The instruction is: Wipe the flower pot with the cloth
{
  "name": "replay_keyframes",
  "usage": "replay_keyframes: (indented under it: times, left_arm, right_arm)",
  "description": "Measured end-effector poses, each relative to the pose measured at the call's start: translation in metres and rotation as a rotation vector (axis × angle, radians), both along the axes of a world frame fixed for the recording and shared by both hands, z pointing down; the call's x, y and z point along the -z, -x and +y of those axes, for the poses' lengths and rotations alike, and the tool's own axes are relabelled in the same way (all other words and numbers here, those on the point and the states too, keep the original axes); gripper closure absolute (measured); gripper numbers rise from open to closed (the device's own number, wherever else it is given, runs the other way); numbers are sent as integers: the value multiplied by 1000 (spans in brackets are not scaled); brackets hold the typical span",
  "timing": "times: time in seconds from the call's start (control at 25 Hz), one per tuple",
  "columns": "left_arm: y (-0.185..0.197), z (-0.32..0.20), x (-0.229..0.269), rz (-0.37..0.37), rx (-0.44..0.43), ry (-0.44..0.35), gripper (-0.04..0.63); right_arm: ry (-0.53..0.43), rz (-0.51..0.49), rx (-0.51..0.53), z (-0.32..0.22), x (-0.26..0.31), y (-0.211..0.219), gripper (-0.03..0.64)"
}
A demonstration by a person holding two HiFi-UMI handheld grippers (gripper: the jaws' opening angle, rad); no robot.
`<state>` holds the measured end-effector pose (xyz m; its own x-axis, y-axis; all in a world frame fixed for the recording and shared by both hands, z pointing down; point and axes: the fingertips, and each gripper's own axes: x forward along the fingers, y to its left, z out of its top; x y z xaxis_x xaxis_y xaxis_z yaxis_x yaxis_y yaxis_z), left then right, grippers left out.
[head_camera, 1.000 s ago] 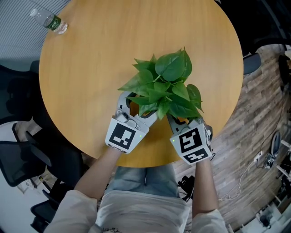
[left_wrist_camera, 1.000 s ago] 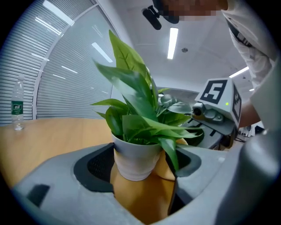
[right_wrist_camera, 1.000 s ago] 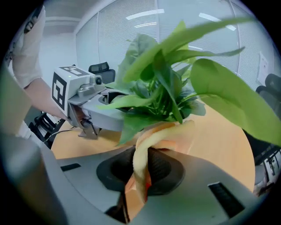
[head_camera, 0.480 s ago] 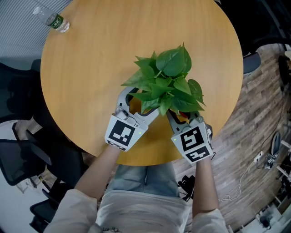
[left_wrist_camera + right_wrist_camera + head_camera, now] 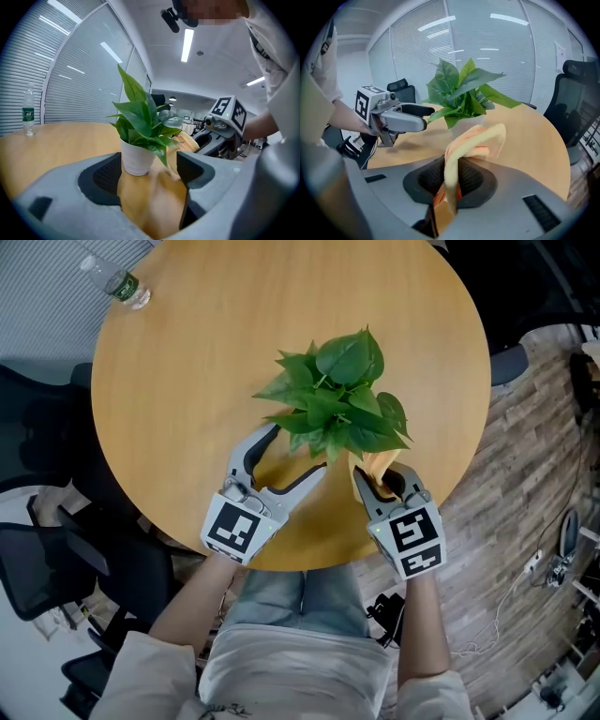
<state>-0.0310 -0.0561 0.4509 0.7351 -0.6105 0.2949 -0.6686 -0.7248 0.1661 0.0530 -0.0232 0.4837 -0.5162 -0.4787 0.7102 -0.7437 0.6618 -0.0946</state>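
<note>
A leafy green plant (image 5: pixel 336 395) stands mid-table; in the head view its leaves hide the white flower pot (image 5: pixel 137 158). My left gripper (image 5: pixel 292 453) is open just short of the pot on its near-left side, with nothing between its fingers. In the left gripper view the pot stands upright a little beyond the left gripper (image 5: pixel 150 183). My right gripper (image 5: pixel 382 482) is shut on a folded peach-and-yellow cloth (image 5: pixel 472 144), near-right of the plant. The cloth (image 5: pixel 379 468) sits close to the leaves and apart from the pot.
The round wooden table (image 5: pixel 187 381) also holds a plastic water bottle (image 5: pixel 120 283) at its far left edge. Black office chairs (image 5: pixel 47 568) stand left of the table and another chair (image 5: pixel 577 96) at the right. The table's near edge lies just under both grippers.
Both grippers have drawn back toward the table's near edge. The left jaws, which stood around the pot, are now clear of it. The cloth has come away from under the leaves.
</note>
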Motion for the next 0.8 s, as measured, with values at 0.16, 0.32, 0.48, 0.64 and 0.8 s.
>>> replay_keyframes:
  times: [0.16, 0.32, 0.48, 0.64, 0.8]
  left_arm:
    - [1, 25, 15, 4, -34, 28, 233]
    - [6, 44, 41, 28, -25, 67, 257]
    - [6, 56, 84, 20, -10, 59, 344]
    - [0, 64, 129, -9, 0, 15, 475]
    - [-5, 68, 164, -10, 18, -24, 551]
  right_arm:
    - [6, -49, -58, 18, 18, -12, 563]
    - [11, -102, -100, 38, 46, -17, 563]
    - [-49, -124, -90, 53, 96, -17, 563]
    - [-113, -159, -84, 57, 144, -16, 563]
    - [-170, -210, -102, 52, 185, -20, 563]
